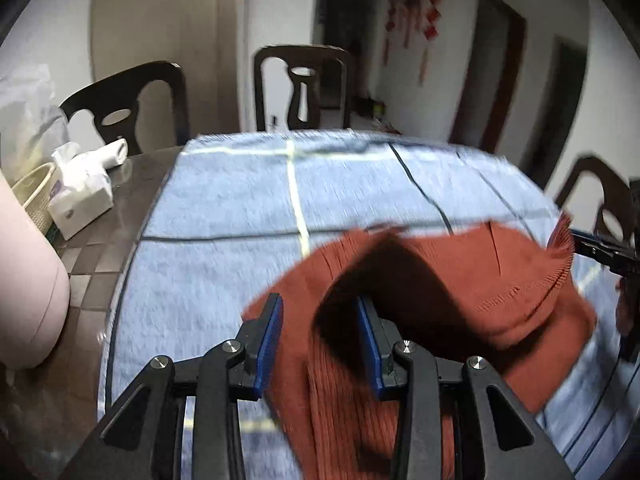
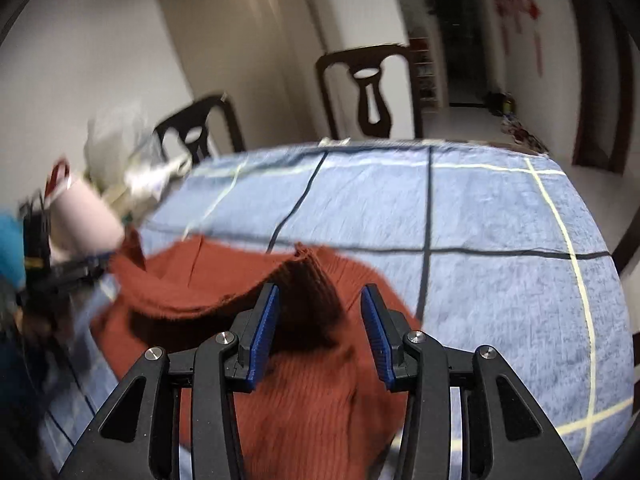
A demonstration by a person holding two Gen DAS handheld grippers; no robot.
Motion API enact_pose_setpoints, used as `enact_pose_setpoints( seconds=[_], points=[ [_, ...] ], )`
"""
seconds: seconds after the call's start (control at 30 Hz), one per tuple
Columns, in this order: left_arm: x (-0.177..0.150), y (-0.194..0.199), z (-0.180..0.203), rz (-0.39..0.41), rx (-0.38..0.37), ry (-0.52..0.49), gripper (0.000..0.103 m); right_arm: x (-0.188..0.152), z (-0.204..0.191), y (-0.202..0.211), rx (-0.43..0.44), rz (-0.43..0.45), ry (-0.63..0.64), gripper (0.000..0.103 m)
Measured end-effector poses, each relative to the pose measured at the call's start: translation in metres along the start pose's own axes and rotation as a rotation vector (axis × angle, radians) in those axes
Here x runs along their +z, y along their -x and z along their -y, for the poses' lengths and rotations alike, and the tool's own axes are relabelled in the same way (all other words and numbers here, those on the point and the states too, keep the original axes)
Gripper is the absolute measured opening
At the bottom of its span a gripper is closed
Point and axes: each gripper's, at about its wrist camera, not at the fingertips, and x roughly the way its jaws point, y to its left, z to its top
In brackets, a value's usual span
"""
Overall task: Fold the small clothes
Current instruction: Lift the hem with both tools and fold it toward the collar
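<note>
A rust-red ribbed knit garment (image 1: 460, 280) lies crumpled on the blue checked cloth (image 1: 224, 200) that covers the table. My left gripper (image 1: 319, 300) is open, and a raised fold of the garment stands loose between its blue pads. My right gripper (image 2: 321, 290) is open too, over the garment (image 2: 312, 392), with a dark ridge of knit between its pads. In the left wrist view the right gripper (image 1: 600, 250) shows at the garment's far right corner. The left gripper (image 2: 68, 272) shows blurred at the left of the right wrist view, by a blue sleeve (image 2: 8, 240).
A tissue box (image 1: 80, 200), a woven basket (image 1: 36, 192) and a large pink rounded object (image 1: 28, 280) sit at the table's left on bare dark tiles (image 1: 92, 248). Dark wooden chairs (image 1: 300, 84) (image 1: 128, 100) stand beyond the far edge. The blue cloth (image 2: 500, 220) is bare on the right.
</note>
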Motion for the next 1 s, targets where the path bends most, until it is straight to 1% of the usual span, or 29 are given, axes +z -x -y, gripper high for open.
enact_pose_setpoints(
  seconds=[0.07,0.23,0.33,0.4,0.43,0.47,0.5,0.53,0.57,0.67,0.73,0.8,0.87,0.9,0.93,1.0],
  points=[
    [0.002,-0.002,-0.003,-0.005,0.000,0.021,0.039,-0.001,0.000,-0.002,-0.006,-0.012,0.010,0.044],
    [-0.002,-0.023,0.001,-0.069,-0.021,0.007,0.040,-0.009,-0.005,-0.024,-0.021,-0.103,0.049,0.044],
    [-0.001,-0.042,0.002,-0.119,-0.044,0.040,0.040,-0.008,-0.003,-0.038,-0.024,-0.146,0.035,0.044],
    [0.000,-0.051,0.002,-0.144,-0.061,0.060,0.040,-0.007,-0.006,-0.048,-0.046,-0.177,0.046,0.043],
    [-0.001,-0.053,0.004,-0.151,-0.066,0.073,0.040,-0.007,-0.010,-0.052,-0.065,-0.188,0.074,0.037],
    [-0.001,-0.055,0.004,-0.153,-0.074,0.078,0.040,-0.007,-0.015,-0.055,-0.084,-0.194,0.104,0.024],
    [-0.001,-0.054,0.006,-0.152,-0.071,0.077,0.038,-0.008,-0.018,-0.056,-0.096,-0.199,0.119,0.006],
    [-0.001,-0.053,0.008,-0.150,-0.073,0.076,0.024,-0.007,-0.019,-0.057,-0.102,-0.196,0.124,0.006],
    [-0.001,-0.052,0.009,-0.150,-0.082,0.078,0.014,-0.006,-0.019,-0.055,-0.098,-0.184,0.119,0.006],
    [0.001,-0.044,0.007,-0.109,-0.076,0.083,0.012,0.001,-0.012,-0.044,-0.082,-0.114,0.072,0.006],
    [0.003,-0.038,0.003,-0.070,-0.077,0.106,0.011,0.005,-0.003,-0.045,-0.081,-0.098,0.025,0.006],
    [0.005,-0.040,0.000,-0.055,-0.061,0.113,0.009,0.006,0.005,-0.051,-0.117,-0.107,0.008,0.006],
    [0.005,-0.047,-0.001,-0.058,-0.029,0.102,0.009,0.003,0.012,-0.064,-0.145,-0.149,-0.013,0.006],
    [0.005,-0.052,-0.003,-0.071,-0.022,0.116,0.009,0.000,0.014,-0.068,-0.150,-0.163,-0.014,0.006],
    [0.004,-0.055,-0.004,-0.079,-0.022,0.126,0.009,0.000,0.015,-0.066,-0.150,-0.153,-0.013,0.006],
    [0.004,-0.059,-0.004,-0.086,-0.012,0.117,0.011,0.000,0.015,-0.063,-0.147,-0.154,-0.029,0.006]
  ],
)
